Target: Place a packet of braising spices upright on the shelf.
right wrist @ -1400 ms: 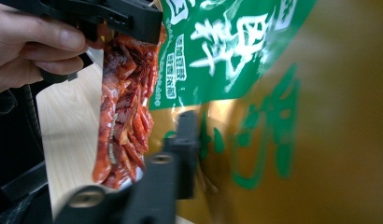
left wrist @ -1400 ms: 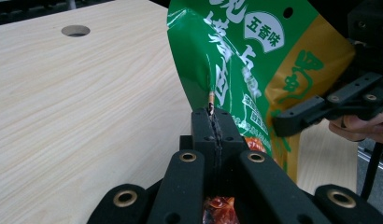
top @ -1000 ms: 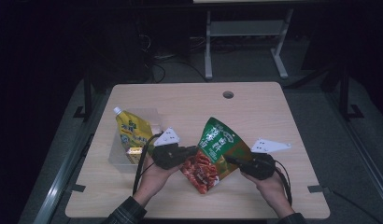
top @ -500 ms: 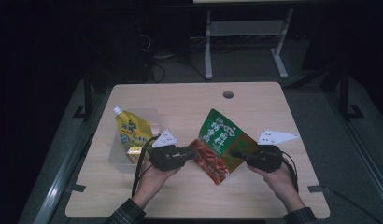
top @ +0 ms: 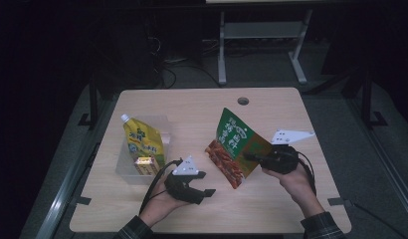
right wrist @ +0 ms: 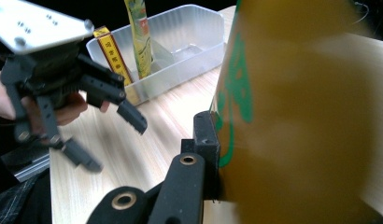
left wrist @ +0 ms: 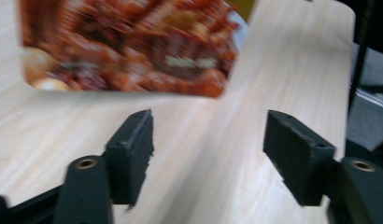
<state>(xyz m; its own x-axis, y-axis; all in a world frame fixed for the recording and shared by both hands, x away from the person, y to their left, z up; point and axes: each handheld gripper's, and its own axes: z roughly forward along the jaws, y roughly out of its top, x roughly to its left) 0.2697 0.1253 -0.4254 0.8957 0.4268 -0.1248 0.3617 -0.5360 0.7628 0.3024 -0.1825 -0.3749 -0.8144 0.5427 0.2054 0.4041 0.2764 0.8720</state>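
A green and red snack bag [top: 236,143] hangs tilted above the table's middle, and my right gripper [top: 253,158] is shut on its right edge. In the right gripper view the bag [right wrist: 297,116] is a yellow-green blur pressed against the one finger [right wrist: 206,133] that shows. My left gripper [top: 204,184] sits lower, near the front edge and left of the bag. Its jaws have just been opening and stand open with nothing between them. In the left gripper view the left gripper [left wrist: 208,135] frames bare tabletop, with the bag's red bottom [left wrist: 129,46] ahead of it.
A clear plastic bin [top: 126,167] stands at the table's left, holding a yellow spouted pouch [top: 142,142] and a small yellow box [top: 145,167]. The right gripper view shows the bin [right wrist: 189,42] behind the left gripper [right wrist: 110,140]. A cable hole [top: 243,101] lies near the far edge.
My left gripper has let go of the bag's lower end, opened, and dropped back toward the front left. The right gripper has lifted the bag a little up and to the right.
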